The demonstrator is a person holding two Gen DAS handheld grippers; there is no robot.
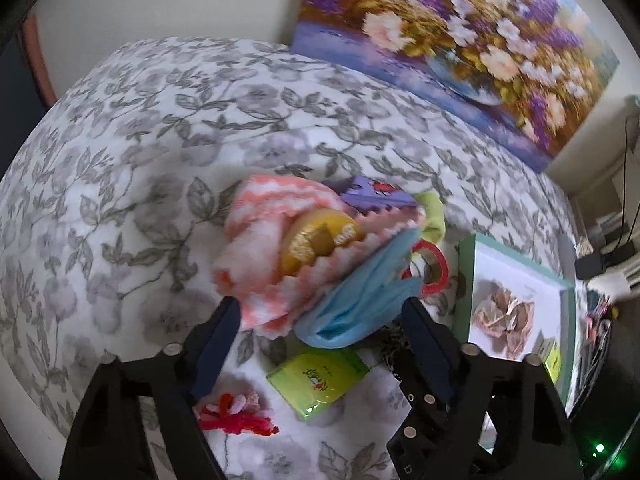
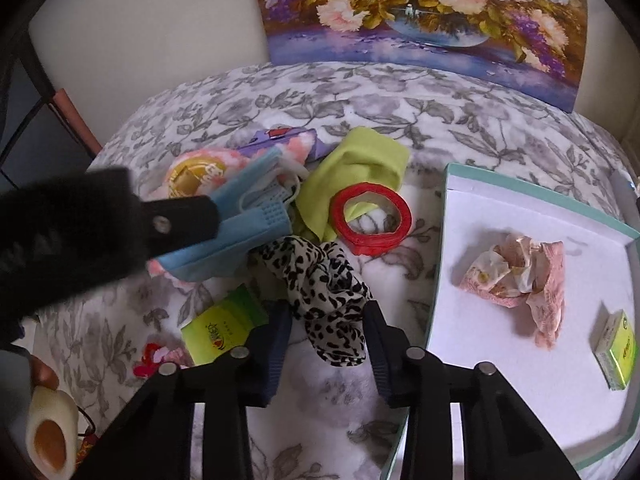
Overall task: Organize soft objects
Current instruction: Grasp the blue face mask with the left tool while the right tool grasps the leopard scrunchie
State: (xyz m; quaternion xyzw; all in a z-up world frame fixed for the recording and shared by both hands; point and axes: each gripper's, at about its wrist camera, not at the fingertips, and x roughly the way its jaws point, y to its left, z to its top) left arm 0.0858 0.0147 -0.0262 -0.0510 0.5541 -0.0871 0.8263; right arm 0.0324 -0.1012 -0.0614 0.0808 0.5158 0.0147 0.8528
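While right gripper (image 2: 326,332) is squeezing spotted black-and-white cloth scrunchie (image 2: 320,280) for white tray (image 2: 520,380), left gripper (image 1: 320,320) is closing around blue paper face mask (image 1: 352,304), pads not pressing yet.

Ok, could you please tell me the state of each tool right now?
Left tool: open, straddling the blue mask.
Right tool: closed on the leopard-print scarf.

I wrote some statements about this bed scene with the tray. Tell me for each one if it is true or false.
1. The red ring lies inside the tray. False: it lies on the bedspread, beside the tray.
2. A crumpled pink wrapper lies in the tray. True.
3. The right gripper straddles the spotted scarf. True.
4. The mask is yellow. False: it is blue.
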